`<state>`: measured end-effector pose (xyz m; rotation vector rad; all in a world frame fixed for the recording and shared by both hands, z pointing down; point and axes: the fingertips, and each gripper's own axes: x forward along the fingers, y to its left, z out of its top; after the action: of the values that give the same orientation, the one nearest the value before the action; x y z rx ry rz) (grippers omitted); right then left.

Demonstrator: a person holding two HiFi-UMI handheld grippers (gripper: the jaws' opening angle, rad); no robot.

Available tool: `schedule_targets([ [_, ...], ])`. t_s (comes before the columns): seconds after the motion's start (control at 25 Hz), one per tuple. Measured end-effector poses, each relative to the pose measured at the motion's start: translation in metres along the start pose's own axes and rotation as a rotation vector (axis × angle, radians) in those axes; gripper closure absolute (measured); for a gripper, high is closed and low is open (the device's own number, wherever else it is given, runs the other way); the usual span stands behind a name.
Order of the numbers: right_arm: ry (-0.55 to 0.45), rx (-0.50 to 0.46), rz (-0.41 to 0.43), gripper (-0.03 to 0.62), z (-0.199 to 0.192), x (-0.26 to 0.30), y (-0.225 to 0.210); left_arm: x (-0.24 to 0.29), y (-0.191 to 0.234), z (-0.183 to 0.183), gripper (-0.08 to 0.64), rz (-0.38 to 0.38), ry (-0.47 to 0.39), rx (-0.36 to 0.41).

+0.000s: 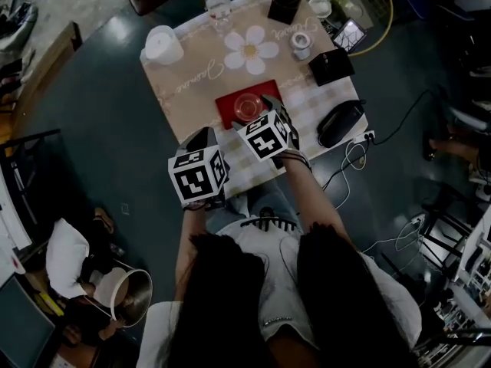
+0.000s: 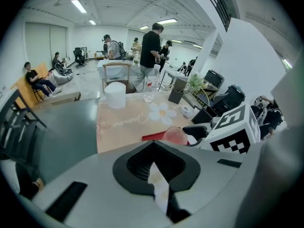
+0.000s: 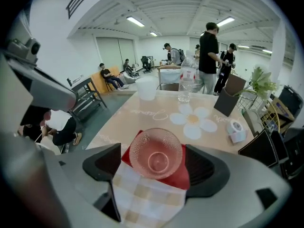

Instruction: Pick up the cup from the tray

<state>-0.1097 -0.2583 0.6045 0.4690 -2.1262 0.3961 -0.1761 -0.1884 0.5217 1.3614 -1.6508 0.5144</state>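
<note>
A clear dimpled cup (image 1: 248, 107) stands upright on a small red tray (image 1: 230, 98) near the table's front edge. In the right gripper view the cup (image 3: 156, 153) sits between the two dark pads (image 3: 105, 164) of my right gripper (image 3: 154, 161). Its jaws stand wide open, with a thin gap on each side of the cup, over the red tray (image 3: 184, 178). My left gripper (image 1: 202, 139) hovers at the table's front edge, left of the tray, with nothing in it. In its own view the left gripper (image 2: 153, 148) has its tips together, and the cup (image 2: 175, 136) shows ahead to the right.
On the beige cloth lie a white flower mat (image 1: 252, 49), a white cylinder (image 1: 163, 46), a water bottle (image 1: 219, 4), a tape roll (image 1: 301, 44), a black box (image 1: 331, 66) and a dark bag (image 1: 340, 121). Cables (image 1: 354, 156) trail off the right edge. People stand beyond the table.
</note>
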Motion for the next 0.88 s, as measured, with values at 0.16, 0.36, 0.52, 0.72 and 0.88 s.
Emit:
schedule_targets([
  [0.16,0.027,-0.010,-0.010,0.187,0.000,0.009,-0.001,0.002,-0.005,0.000,0.554,-0.010,0.002,-0.001],
  [0.36,0.057,-0.010,0.001,0.187,-0.003,0.021,-0.002,0.000,-0.009,-0.005,0.554,-0.027,0.010,-0.015],
  [0.52,0.094,-0.053,-0.029,0.191,-0.005,0.025,-0.006,-0.005,-0.001,-0.009,0.554,-0.009,0.016,-0.042],
  [0.72,0.101,-0.033,-0.032,0.196,-0.006,0.025,-0.007,-0.006,0.004,-0.008,0.554,0.002,0.013,-0.046],
  [0.88,0.081,-0.003,-0.030,0.198,-0.002,0.014,-0.009,-0.007,0.001,-0.005,0.554,-0.008,0.007,-0.039],
])
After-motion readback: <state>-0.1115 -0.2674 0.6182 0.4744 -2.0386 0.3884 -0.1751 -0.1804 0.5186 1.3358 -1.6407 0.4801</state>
